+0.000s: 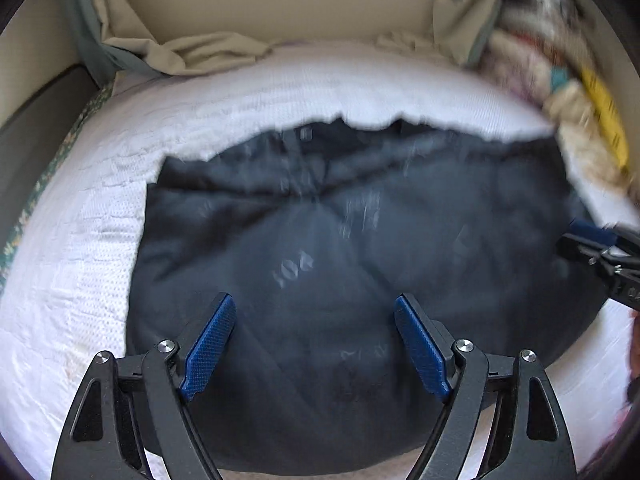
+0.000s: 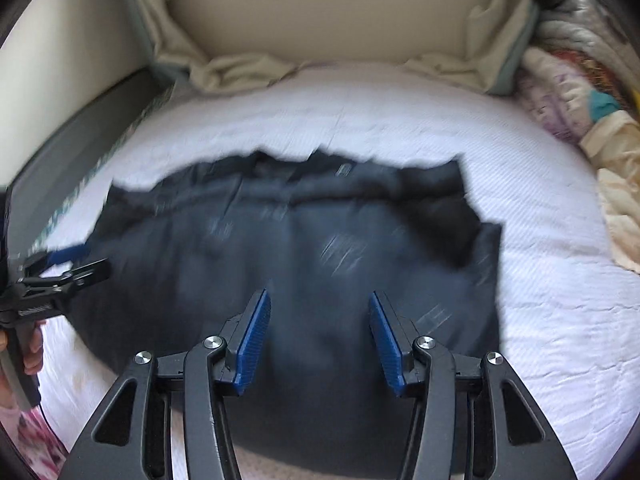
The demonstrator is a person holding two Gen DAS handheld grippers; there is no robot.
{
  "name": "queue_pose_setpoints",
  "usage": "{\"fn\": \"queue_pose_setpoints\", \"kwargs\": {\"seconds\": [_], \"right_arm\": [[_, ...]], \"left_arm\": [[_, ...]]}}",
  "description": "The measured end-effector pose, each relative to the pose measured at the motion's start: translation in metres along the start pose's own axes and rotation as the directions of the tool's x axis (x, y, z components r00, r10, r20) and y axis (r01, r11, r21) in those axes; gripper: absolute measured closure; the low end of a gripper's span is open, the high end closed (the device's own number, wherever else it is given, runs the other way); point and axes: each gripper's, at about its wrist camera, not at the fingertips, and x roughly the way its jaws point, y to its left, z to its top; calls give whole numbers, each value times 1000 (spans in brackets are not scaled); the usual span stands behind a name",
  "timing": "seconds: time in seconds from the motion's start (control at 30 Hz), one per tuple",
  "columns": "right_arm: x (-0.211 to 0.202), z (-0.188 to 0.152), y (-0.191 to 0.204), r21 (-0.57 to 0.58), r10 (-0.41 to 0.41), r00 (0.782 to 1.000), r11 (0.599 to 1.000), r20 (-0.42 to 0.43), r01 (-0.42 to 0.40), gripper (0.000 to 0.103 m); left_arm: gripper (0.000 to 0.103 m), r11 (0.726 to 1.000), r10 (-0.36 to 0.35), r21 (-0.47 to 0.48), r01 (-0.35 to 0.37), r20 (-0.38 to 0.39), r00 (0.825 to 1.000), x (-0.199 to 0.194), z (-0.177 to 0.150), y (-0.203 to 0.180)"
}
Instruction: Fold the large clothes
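Observation:
A large dark navy garment (image 1: 340,248) lies spread on the white bed cover (image 1: 80,240), partly folded, with faint pale print on it. It also shows in the right wrist view (image 2: 288,248). My left gripper (image 1: 314,308) hangs open and empty above the garment's near part. My right gripper (image 2: 318,304) is open and empty above the garment's near middle. The right gripper shows at the right edge of the left wrist view (image 1: 600,248); the left gripper shows at the left edge of the right wrist view (image 2: 68,268). Both views are motion-blurred.
A beige sheet (image 1: 208,52) is bunched along the headboard (image 2: 320,12) at the far side. A pile of mixed pale and colourful laundry (image 2: 580,92) lies at the far right of the bed. A dark bed edge (image 2: 80,120) runs along the left.

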Motion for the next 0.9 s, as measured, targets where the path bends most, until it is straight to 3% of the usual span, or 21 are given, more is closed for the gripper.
{"fn": "queue_pose_setpoints", "kwargs": {"seconds": [0.17, 0.5, 0.6, 0.7, 0.8, 0.9], "right_arm": [[23, -21, 12, -91, -69, 998, 993, -6, 69, 54], [43, -43, 13, -95, -91, 996, 991, 19, 92, 55], [42, -40, 13, -81, -82, 997, 993, 2, 81, 55], [32, -26, 10, -51, -56, 998, 997, -25, 54, 54], [9, -9, -1, 9, -10, 999, 1000, 36, 10, 54], [-4, 7, -20, 57, -50, 993, 997, 103, 45, 54]], "left_arm": [[17, 1000, 7, -8, -7, 1, 1000, 13, -16, -3], [17, 999, 3, -33, -4, -16, 1000, 25, -28, 0], [17, 999, -18, -42, 17, -20, 1000, 19, -21, 6], [17, 1000, 6, -11, -6, 23, 1000, 3, -8, 10], [17, 997, 62, -40, -59, 87, 994, -8, 6, 29], [17, 986, 77, -153, -64, 83, 994, -3, 15, 63]]}}
